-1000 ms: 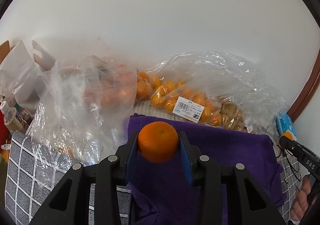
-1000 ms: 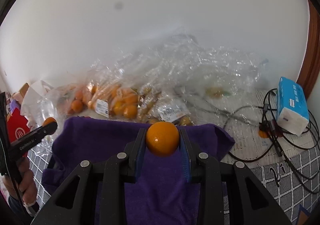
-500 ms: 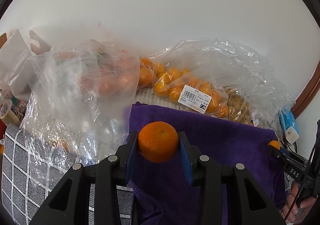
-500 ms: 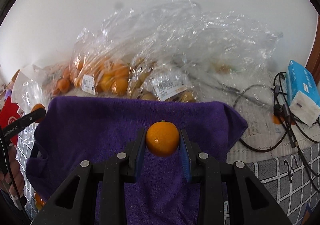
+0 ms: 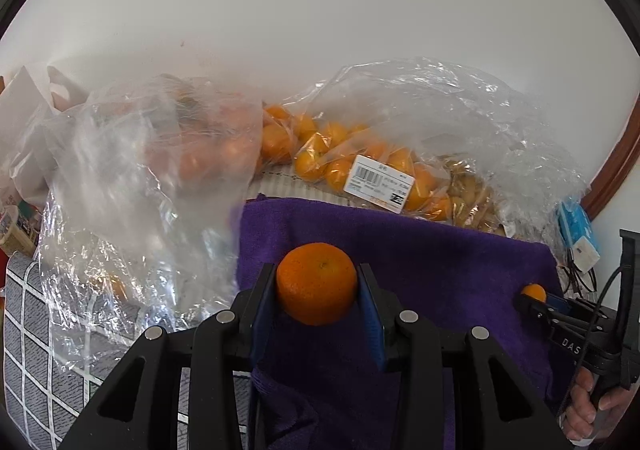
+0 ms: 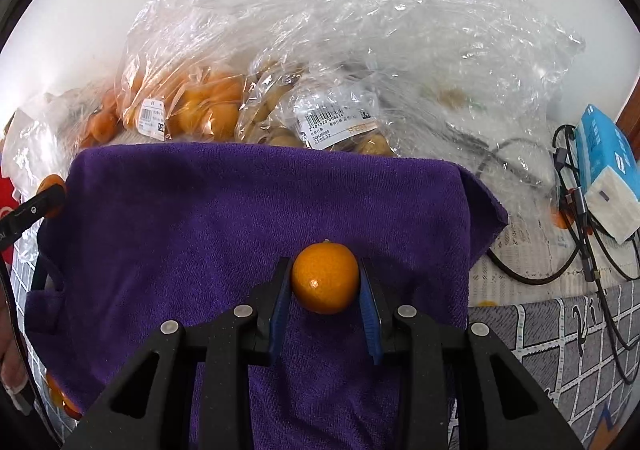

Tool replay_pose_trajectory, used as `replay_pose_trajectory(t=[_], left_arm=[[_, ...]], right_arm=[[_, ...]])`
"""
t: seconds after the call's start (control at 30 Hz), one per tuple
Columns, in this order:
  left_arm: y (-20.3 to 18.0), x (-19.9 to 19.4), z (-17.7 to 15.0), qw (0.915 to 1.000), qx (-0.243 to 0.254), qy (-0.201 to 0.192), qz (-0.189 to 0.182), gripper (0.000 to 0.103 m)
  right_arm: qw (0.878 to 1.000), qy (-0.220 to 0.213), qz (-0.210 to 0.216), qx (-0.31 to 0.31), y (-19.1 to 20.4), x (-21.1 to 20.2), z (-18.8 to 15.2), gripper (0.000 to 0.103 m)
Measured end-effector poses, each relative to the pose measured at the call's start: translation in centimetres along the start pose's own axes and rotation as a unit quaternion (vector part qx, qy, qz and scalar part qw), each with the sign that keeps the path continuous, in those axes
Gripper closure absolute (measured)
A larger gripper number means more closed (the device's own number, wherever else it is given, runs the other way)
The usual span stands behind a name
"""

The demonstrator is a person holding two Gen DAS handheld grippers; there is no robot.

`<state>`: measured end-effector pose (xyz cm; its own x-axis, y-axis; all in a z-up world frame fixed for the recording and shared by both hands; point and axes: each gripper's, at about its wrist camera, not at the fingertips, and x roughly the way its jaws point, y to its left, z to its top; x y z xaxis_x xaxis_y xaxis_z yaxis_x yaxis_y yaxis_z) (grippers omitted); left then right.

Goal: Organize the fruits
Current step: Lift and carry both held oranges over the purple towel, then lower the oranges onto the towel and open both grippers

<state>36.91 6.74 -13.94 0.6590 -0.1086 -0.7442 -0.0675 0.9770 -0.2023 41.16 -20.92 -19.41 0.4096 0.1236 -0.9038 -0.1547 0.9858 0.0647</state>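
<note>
My left gripper (image 5: 317, 290) is shut on a dark orange mandarin (image 5: 316, 282), held over the left part of a purple towel (image 5: 420, 262). My right gripper (image 6: 325, 286) is shut on a smaller, lighter orange fruit (image 6: 325, 277), held low over the same purple towel (image 6: 240, 217). In the left wrist view the right gripper (image 5: 534, 296) shows at the towel's right edge with its fruit at the tip. In the right wrist view the left gripper (image 6: 50, 189) shows at the towel's left edge with its mandarin.
Clear plastic bags of oranges (image 5: 360, 165) and of brownish fruit (image 6: 288, 117) lie behind the towel against a white wall. A crumpled bag (image 5: 132, 177) sits at the left. A blue tissue pack (image 6: 608, 173) and black cables (image 6: 580, 242) lie at the right on a grey patterned cloth (image 6: 560, 330).
My right gripper has sunk toward the towel and tipped further down, so the towel fills more of its view. My left gripper has barely moved. Both grips are unchanged.
</note>
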Motion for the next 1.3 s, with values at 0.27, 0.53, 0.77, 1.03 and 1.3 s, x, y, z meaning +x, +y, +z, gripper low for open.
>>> replay_pose_trajectory(t=[0.27,0.53,0.77,1.03,1.3], left_arm=[[-1.9,0.8,-0.9,0.9994,0.030,0.017,-0.005,0.065],[-2.2,2.2,-1.5,0.9983,0.032,0.047,0.011,0.065],[-2.1,2.3,-1.8,0.9978,0.033,0.054,0.021,0.065],[-2.4,1.1,-1.3,0.9991,0.016,0.039,0.002,0.051],[-2.9,-3.7,-0.2,0.9997,0.000,-0.017,-0.020,0.050]], right_arm=[[1.000,-0.021,-0.005,-0.001,-0.5,-1.2,-0.1,0.058],[0.998,-0.063,-0.007,0.019,-1.3,-3.2,0.1,0.047],[0.996,-0.077,-0.032,0.012,-1.3,-3.9,0.0,0.047],[0.993,-0.112,-0.040,0.022,-1.0,-6.7,0.2,0.047],[0.990,-0.133,-0.038,0.025,0.2,-11.2,-0.7,0.047]])
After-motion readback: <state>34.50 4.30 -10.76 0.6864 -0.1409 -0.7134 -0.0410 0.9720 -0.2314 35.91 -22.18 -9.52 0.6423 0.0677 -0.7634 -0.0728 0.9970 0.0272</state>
